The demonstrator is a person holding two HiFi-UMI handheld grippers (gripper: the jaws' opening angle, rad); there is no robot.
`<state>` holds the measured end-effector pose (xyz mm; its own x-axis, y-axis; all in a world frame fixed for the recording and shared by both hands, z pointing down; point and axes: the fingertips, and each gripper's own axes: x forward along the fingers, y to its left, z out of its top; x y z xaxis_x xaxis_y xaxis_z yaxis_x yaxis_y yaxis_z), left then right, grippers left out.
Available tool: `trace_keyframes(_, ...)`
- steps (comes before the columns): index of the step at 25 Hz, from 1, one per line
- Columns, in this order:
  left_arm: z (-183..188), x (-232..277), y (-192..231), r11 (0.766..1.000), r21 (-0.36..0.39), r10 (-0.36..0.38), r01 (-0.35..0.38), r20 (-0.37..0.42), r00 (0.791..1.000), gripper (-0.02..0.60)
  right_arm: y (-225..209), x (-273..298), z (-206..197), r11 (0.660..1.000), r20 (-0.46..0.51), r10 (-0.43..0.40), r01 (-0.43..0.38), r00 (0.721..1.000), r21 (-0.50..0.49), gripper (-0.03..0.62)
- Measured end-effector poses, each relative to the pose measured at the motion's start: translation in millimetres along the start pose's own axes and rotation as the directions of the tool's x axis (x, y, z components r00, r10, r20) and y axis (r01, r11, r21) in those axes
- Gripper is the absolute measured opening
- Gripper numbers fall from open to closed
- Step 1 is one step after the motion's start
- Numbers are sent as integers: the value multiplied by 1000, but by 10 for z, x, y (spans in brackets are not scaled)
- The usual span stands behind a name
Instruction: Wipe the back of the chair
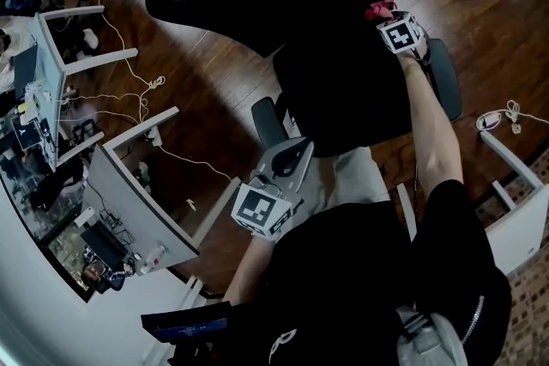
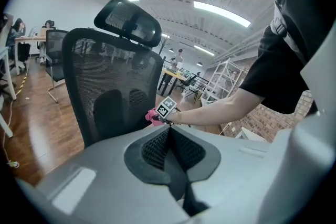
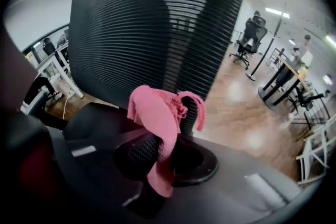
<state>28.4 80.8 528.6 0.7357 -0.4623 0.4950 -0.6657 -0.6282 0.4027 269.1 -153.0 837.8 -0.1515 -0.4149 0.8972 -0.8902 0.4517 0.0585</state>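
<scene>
Standing on the wood floor (image 2: 47, 134), the black mesh chair (image 2: 113, 86) fills both gripper views. The left gripper (image 2: 169, 139) hangs near it, jaws pressed together on nothing. The right gripper (image 3: 160, 155) pinches a pink cloth (image 3: 155, 113) just before the backrest mesh (contact unclear).
</scene>
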Motion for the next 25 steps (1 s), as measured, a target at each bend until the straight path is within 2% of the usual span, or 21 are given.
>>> trace_keyframes(5,21,43,-79,1000,2,-10,10,-10,1000,-12,14,11,-10,997,-7,-24,24,1000,72,51)
trace_keyframes(9,-17,-46,-55,1000,3,-8,8,-13,1000,-12,364,82,54,998,2,9,-9,1000,62,51)
trace_keyframes(16,-201,-391,111,1000,-10,22,-22,3,1000,-12,1412,208,465,994,53,112,-111,992,-23,49)
trace_keyframes(25,-359,-1037,509,996,-47,76,-75,35,996,-12,2844,308,897,970,67,228,-221,971,-100,49)
